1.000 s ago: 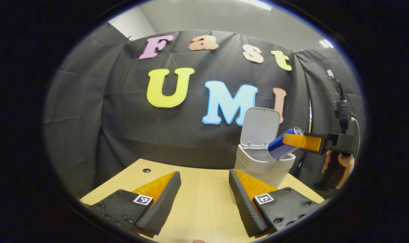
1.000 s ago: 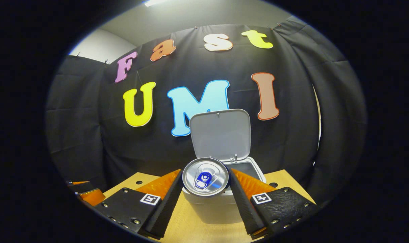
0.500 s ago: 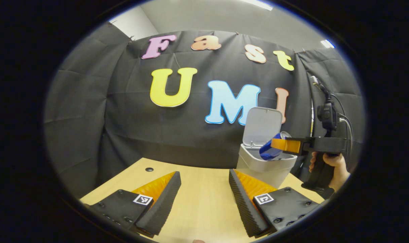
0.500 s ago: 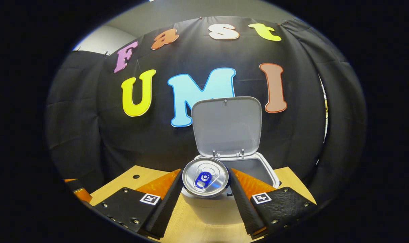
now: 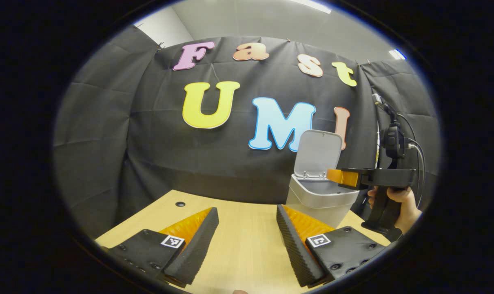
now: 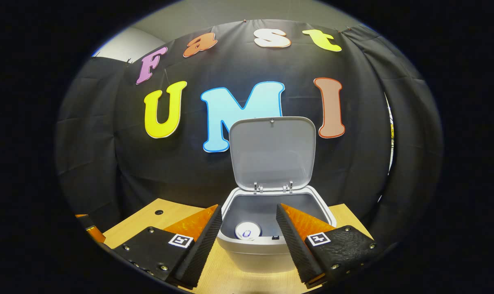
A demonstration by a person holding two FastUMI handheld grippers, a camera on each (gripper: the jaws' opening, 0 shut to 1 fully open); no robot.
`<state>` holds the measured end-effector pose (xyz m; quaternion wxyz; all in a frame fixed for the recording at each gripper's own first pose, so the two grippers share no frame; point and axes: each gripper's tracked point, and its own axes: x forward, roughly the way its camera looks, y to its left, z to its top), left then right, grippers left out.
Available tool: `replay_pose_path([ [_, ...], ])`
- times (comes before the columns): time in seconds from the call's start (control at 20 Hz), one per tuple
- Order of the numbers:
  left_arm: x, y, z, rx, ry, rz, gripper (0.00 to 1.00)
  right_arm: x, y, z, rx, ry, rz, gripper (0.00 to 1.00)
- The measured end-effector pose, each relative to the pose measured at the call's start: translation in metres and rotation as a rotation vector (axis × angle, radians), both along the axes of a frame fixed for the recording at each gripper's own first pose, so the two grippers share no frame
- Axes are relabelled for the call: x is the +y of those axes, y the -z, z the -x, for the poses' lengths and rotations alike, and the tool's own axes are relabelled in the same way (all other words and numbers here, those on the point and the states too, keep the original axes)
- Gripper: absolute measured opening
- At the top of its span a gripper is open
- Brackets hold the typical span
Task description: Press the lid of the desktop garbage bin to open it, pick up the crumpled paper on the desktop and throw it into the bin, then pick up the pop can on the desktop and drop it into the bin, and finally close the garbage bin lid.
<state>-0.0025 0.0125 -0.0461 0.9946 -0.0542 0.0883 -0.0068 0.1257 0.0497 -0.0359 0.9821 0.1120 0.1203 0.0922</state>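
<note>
Can point(image 6: 248, 230): lies inside the bin point(image 6: 267, 251), top up. Lid point(image 6: 272, 153): upright at the far edge, awaiting closing. Your right gripper point(image 6: 249, 237): jaws apart, empty, over the near rim. Your left gripper point(image 5: 247, 241): open, idle above the table point(image 5: 242, 249).

The bin point(image 6: 267, 253) is a plain light grey, lid point(image 6: 272, 153) included, sitting low and centre in the right gripper view, and the pop can point(image 6: 248, 231) down inside it shows a silver top with a bit of blue. The table point(image 5: 247, 249) along the bottom of the left gripper view is pale wood with a faint grain. Wall behind is black cloth point(image 5: 108, 134), with a pale grey ceiling point(image 5: 247, 20) up top.
</note>
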Motion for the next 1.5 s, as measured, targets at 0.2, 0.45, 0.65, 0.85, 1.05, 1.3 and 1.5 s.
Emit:
replay_pose_path([
  [0.2,-0.004,0.000,-0.002,-0.004,0.014,-0.004,0.95,-0.005,-0.003,0.002,0.000,0.009,0.010,0.87],
  [0.45,-0.004,-0.005,0.003,-0.009,0.040,0.003,0.95,-0.015,-0.022,-0.004,-0.021,0.025,0.058,0.88],
  [0.65,-0.006,-0.004,0.000,-0.009,0.065,0.015,0.93,-0.025,-0.048,-0.019,-0.058,0.055,0.096,0.88],
  [0.85,-0.010,-0.005,-0.005,-0.020,0.079,0.030,0.96,-0.036,-0.075,-0.038,-0.085,0.090,0.101,0.88],
  [1.05,-0.003,-0.010,-0.006,-0.038,0.075,0.023,0.95,-0.045,-0.098,-0.062,-0.123,0.126,0.124,0.88],
  [1.3,-0.002,-0.010,-0.015,-0.043,0.084,0.023,0.94,-0.041,-0.127,-0.094,-0.163,0.137,0.139,0.88],
  [1.5,-0.002,-0.008,-0.021,-0.044,0.093,0.028,0.94,-0.032,-0.135,-0.119,-0.175,0.135,0.149,0.88],
])
